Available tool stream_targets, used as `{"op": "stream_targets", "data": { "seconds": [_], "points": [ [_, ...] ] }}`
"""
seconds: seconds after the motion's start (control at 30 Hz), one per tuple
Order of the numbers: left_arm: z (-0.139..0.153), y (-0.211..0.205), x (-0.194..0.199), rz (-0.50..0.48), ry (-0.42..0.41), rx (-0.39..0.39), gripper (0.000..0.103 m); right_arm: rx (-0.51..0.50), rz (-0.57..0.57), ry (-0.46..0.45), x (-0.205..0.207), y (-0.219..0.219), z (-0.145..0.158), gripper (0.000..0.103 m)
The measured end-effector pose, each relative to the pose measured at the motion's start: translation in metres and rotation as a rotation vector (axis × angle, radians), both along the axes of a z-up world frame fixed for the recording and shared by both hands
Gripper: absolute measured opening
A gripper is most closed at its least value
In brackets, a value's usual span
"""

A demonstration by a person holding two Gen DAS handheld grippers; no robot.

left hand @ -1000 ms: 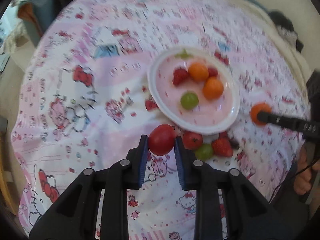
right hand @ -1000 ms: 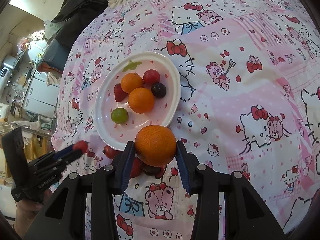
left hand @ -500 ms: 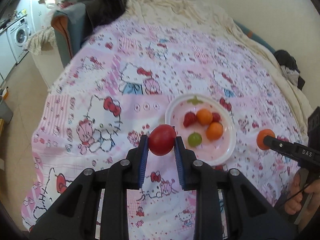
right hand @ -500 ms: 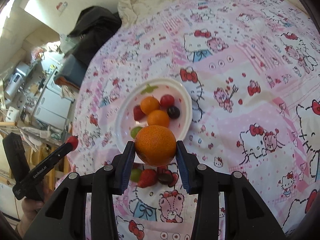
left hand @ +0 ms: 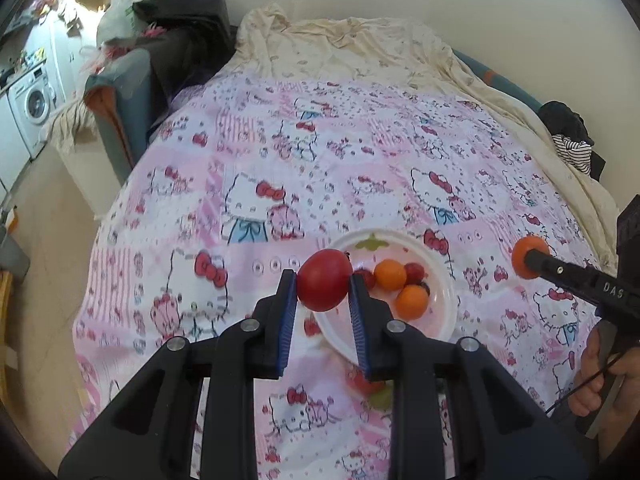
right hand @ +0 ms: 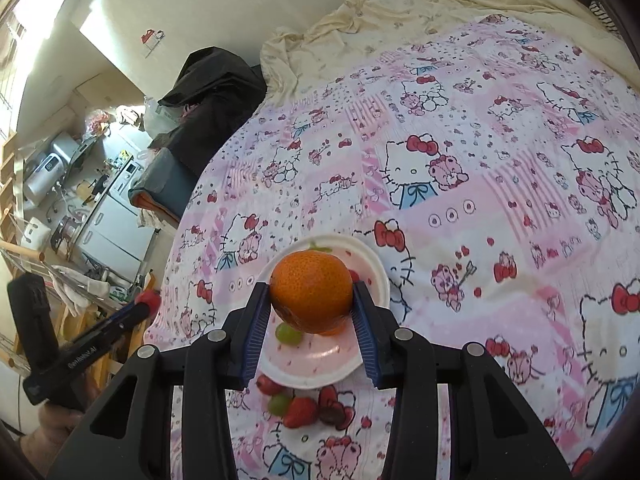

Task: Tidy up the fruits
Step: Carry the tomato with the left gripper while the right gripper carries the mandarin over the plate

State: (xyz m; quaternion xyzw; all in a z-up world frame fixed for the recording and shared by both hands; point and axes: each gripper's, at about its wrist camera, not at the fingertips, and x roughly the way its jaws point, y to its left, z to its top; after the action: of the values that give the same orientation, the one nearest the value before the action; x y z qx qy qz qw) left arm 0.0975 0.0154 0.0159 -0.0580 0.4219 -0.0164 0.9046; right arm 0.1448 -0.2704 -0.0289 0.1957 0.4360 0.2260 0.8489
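High over the bed, my left gripper (left hand: 324,286) is shut on a red tomato (left hand: 323,276). Below it lies a white plate (left hand: 448,308) with two small oranges (left hand: 390,275), a red cherry tomato (left hand: 414,271) and a green grape (right hand: 288,334). My right gripper (right hand: 312,300) is shut on a large orange (right hand: 311,288), also above the plate (right hand: 380,280). A strawberry (right hand: 300,412), a second green grape (right hand: 278,404), a red fruit (right hand: 270,385) and a dark grape (right hand: 332,414) lie loose on the cover by the plate's near rim. Each gripper appears at the edge of the other's view.
The pink Hello Kitty bed cover (left hand: 280,200) fills both views, with a cream blanket (left hand: 360,48) at the far end. A dark bag and a grey cushion (left hand: 176,40) sit off the left corner. A hand (left hand: 604,380) holds the right gripper's handle.
Both grippers have risen with their fruit still held and have tilted up. The plate now looks smaller and lower, and more of the bed and room shows.
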Motion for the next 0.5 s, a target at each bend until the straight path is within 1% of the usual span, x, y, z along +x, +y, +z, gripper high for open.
{"op": "stream_targets", "data": {
  "seconds": [0.1, 0.27, 0.4, 0.5],
  "points": [
    [0.001, -0.004, 0.013, -0.014, 0.002, 0.015, 0.022, -0.022, 0.002, 0.012, 0.007, 0.001, -0.003, 0.043],
    [-0.010, -0.014, 0.031, -0.043, 0.029, 0.051, 0.022, -0.050, 0.009, 0.046, 0.023, 0.006, -0.014, 0.043],
    [-0.026, -0.023, 0.045, -0.067, 0.066, 0.076, 0.022, -0.085, 0.021, 0.069, 0.036, 0.011, -0.024, 0.043],
    [-0.044, -0.030, 0.056, -0.081, 0.098, 0.100, 0.022, -0.114, 0.034, 0.101, 0.049, 0.017, -0.037, 0.043]
  ]
}}
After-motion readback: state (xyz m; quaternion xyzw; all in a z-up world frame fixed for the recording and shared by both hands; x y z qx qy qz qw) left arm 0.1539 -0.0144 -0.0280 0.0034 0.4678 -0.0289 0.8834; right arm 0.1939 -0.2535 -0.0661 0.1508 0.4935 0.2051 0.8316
